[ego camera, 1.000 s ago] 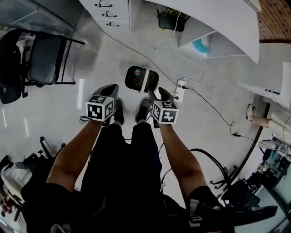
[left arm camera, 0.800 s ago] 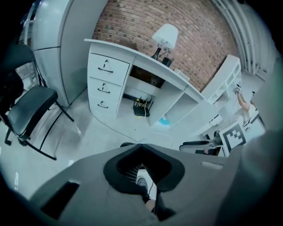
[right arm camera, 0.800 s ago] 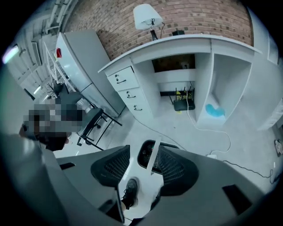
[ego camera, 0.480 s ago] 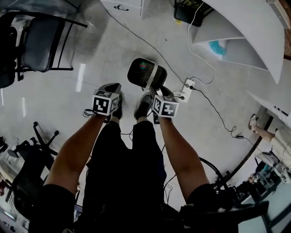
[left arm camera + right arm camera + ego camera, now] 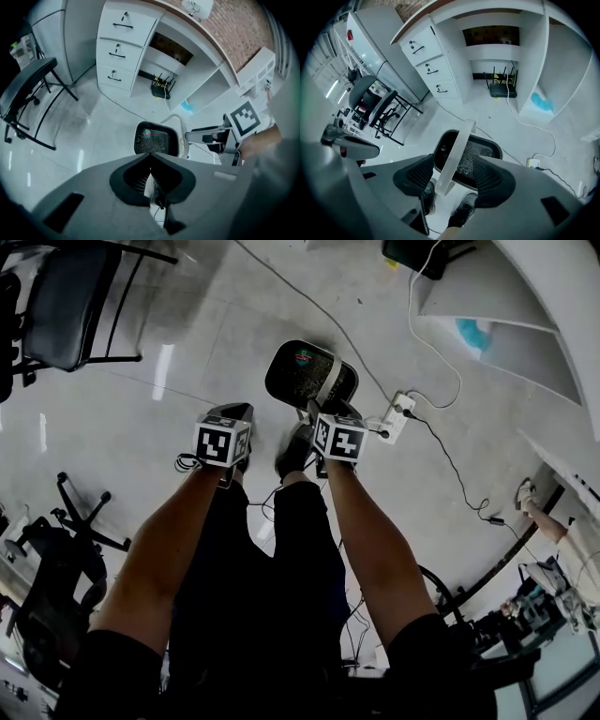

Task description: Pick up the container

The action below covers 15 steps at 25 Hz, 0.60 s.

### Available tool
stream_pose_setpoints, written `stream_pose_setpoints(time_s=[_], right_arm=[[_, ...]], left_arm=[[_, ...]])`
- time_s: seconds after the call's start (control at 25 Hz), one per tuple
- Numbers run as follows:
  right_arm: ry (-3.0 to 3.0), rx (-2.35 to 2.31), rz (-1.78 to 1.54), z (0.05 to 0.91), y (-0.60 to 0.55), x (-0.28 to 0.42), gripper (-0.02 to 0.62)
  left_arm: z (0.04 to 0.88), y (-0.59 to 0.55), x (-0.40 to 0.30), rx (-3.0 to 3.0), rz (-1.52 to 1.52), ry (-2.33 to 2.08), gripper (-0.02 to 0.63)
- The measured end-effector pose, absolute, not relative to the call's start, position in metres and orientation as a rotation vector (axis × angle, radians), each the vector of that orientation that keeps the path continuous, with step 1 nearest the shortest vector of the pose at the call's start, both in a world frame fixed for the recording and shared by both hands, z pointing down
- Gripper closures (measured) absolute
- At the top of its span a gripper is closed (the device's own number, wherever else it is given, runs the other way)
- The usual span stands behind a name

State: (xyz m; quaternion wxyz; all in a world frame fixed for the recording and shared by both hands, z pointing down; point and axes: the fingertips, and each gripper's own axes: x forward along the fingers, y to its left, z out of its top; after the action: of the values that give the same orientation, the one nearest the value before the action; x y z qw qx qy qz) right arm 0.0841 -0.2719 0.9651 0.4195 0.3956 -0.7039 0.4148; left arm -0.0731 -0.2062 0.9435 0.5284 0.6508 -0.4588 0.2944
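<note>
Head view shows the container [image 5: 309, 376] on the pale tiled floor [image 5: 141, 427], just ahead of the person's shoes [image 5: 295, 451]. It is a black, rounded-rectangular mesh basket with a white band handle [image 5: 330, 382] arching across its top and a small red-and-green label inside near one end.

The right gripper [image 5: 450, 168] hangs over the near rim. Its jaws have just been opening and now stand wide apart, with the white handle between them and neither pad pressing on it. The left gripper [image 5: 151, 157] has its jaws together on nothing and sits beside the container's left, apart from it.

A white power strip [image 5: 394, 418] and its cable [image 5: 441, 451] lie near the container's right side. Bare floor stretches to the left as far as a black folding chair [image 5: 56, 306]. A white drawer cabinet [image 5: 122, 51] and open shelving stand well beyond the far rim.
</note>
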Motion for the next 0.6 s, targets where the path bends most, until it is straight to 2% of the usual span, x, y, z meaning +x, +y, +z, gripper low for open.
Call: stream_pose_setpoints(time_s=[0.6], right_arm=[[-1.708,1.007,1.097,1.027,-0.291,0.077,0.373]], left_arm=[[0.971,-0.219,-0.072,1.693,0.842,-1.037,0.598]])
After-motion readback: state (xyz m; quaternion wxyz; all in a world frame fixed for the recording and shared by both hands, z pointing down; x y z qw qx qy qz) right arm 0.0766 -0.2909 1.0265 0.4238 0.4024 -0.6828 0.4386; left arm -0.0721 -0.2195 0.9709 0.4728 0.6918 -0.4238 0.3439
